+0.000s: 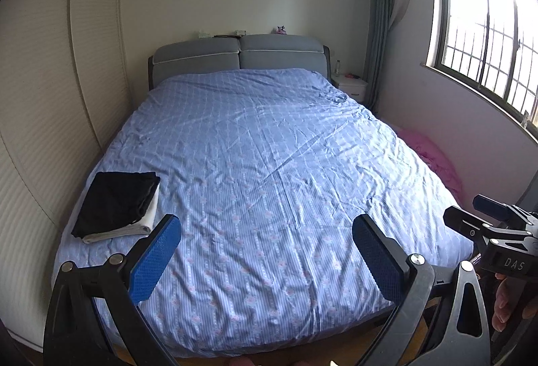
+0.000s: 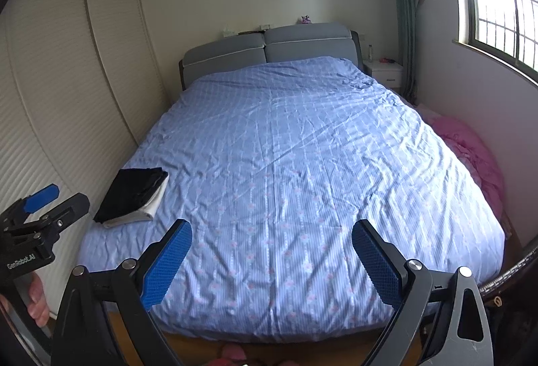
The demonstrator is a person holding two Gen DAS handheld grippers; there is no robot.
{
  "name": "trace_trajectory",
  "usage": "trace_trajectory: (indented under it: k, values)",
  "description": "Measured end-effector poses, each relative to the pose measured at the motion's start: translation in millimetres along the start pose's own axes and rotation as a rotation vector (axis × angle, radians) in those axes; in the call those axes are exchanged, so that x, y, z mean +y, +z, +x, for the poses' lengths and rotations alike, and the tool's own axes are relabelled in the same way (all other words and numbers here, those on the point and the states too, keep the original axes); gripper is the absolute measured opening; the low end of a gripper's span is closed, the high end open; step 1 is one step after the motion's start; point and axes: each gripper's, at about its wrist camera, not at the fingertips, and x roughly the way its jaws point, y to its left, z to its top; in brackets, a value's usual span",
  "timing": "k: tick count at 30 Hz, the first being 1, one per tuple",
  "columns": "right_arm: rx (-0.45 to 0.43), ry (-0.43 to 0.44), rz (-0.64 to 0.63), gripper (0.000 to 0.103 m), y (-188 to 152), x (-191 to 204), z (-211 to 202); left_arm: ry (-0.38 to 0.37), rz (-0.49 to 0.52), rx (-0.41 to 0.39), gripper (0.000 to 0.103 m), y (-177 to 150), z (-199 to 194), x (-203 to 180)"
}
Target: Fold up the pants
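Note:
Folded black pants lie on top of a folded white garment near the front left corner of the bed; the stack shows in the right wrist view too. My left gripper is open and empty, held above the foot of the bed, to the right of the stack. My right gripper is open and empty, also above the foot of the bed. Each gripper shows at the edge of the other's view: the right one and the left one.
A blue patterned bedspread covers the bed up to a grey headboard. A white louvred wardrobe runs along the left. A pink blanket lies between bed and window wall. A white nightstand stands at the back right.

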Motion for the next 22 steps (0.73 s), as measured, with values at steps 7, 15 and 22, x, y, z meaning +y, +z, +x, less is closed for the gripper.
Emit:
trace_trajectory:
  k: [7, 15, 22]
  values:
    - [-0.001, 0.006, -0.001, 0.097, -0.8, -1.0, 0.8, 0.014, -0.001, 0.002, 0.103, -2.2, 3.6, -3.4]
    - [-0.002, 0.006, -0.006, 0.097, 1.2, -0.1, 1.6, 0.018, -0.006, -0.005, 0.103, 0.7, 5.5, -5.7]
    - [-0.002, -0.006, -0.004, 0.097, 2.1, 0.3, 4.0, 0.019, -0.013, 0.001, 0.103, 1.0, 9.8, -2.9]
